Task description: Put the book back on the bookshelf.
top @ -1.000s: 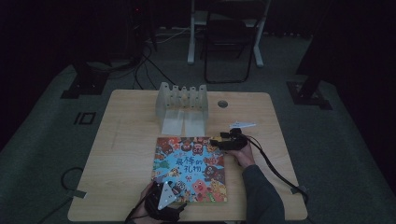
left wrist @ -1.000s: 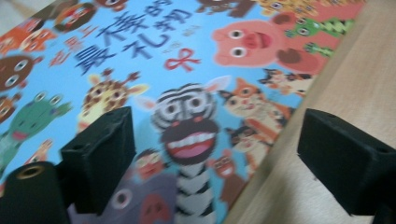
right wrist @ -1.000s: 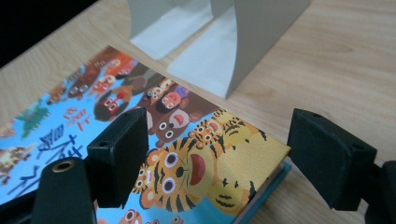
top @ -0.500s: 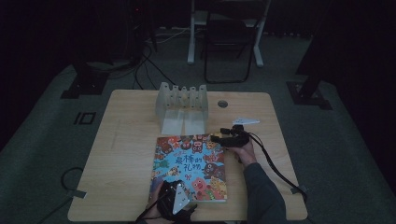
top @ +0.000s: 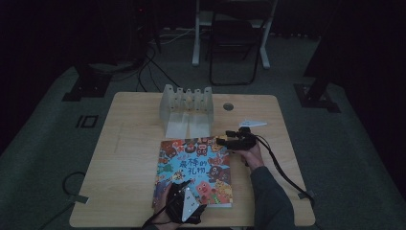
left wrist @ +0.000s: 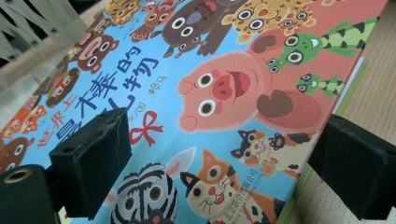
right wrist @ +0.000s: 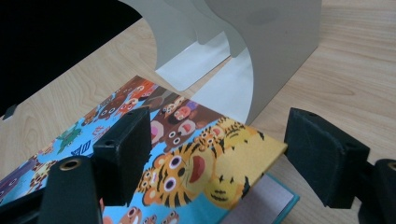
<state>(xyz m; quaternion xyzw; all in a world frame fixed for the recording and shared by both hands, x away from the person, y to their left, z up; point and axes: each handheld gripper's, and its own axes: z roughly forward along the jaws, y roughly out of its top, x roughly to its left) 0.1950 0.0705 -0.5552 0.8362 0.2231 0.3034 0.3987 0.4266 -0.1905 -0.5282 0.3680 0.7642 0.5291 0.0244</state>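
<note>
A: Starting at the lower left of the high view, where is the left gripper (top: pixel 184 207)?

B: At the near edge of the picture book (top: pixel 196 171), which lies flat on the counter (top: pixel 129 158), centre to lower centre of the frame. In the left gripper view its 2 jaws stand wide apart, holding nothing, with the cover's pig and cat between them and the book's edge toward the right jaw.

A: And further right?

B: The right gripper (top: pixel 229 140) sits at the book's upper right corner. In the right gripper view its jaws are open too, and the tiger corner of the cover (right wrist: pixel 219 154) looks lifted a little off the pages beneath, between the 2 pads but not pinched.

A: So which step is this?

B: I judge it the approach to a grasp: both grippers lined up on the book, neither closed. The white file rack (top: pixel 186 108) stands just beyond the book's far edge, upper centre, likely the destination.

A: What does the next move need?

B: The right jaws closing on that corner, and the left ones catching the near edge, so the book lifts level.
</note>
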